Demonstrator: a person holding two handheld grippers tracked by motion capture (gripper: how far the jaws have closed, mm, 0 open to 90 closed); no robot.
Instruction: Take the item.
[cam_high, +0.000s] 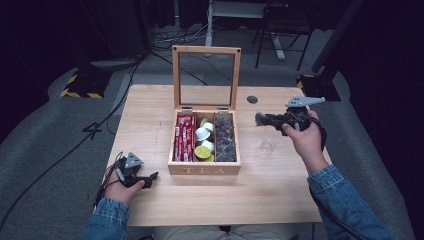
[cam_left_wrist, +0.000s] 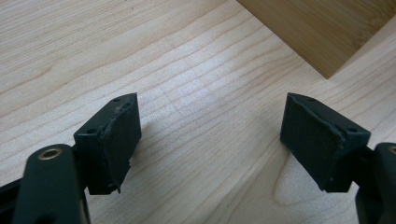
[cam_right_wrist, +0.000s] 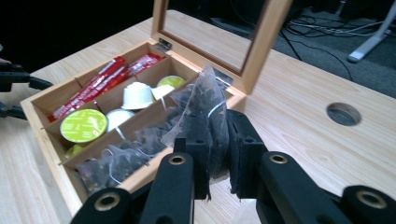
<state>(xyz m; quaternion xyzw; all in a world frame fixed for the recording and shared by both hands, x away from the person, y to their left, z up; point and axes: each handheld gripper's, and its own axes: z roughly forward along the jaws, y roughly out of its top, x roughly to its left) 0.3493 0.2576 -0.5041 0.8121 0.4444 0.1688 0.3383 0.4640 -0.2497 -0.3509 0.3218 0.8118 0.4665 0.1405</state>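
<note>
Pyramid tea bag (cam_right_wrist: 205, 116), mesh and dark with loose leaf, pinched between the closed jaws of the right gripper (cam_high: 264, 119); held clear of the tea box (cam_high: 204, 170), just off its right wall and above the table (cam_high: 150, 210); gripped low on the mesh so the point stands up and the leaf inside stays uncrushed, by the look of it. Near the box's right side, a small clear glass (cam_high: 267, 145) on the wood, below the raised hand; probably the destination for the bag, though only a judgement. Inside the box, three compartments: red sachets (cam_high: 184, 136) at the left, capsules (cam_high: 204, 134) with white bodies and green lids in the middle, more mesh bags (cam_high: 224, 137) at the right, the one nearest the lifted bag. Lid (cam_high: 206, 77) propped upright at the back of the box, leaving the top free for reaching in. Left gripper (cam_high: 150, 177) resting on the table just off the box's front left corner; jaws wide apart, nothing between them; parked out of the way, seemingly idle.
</note>
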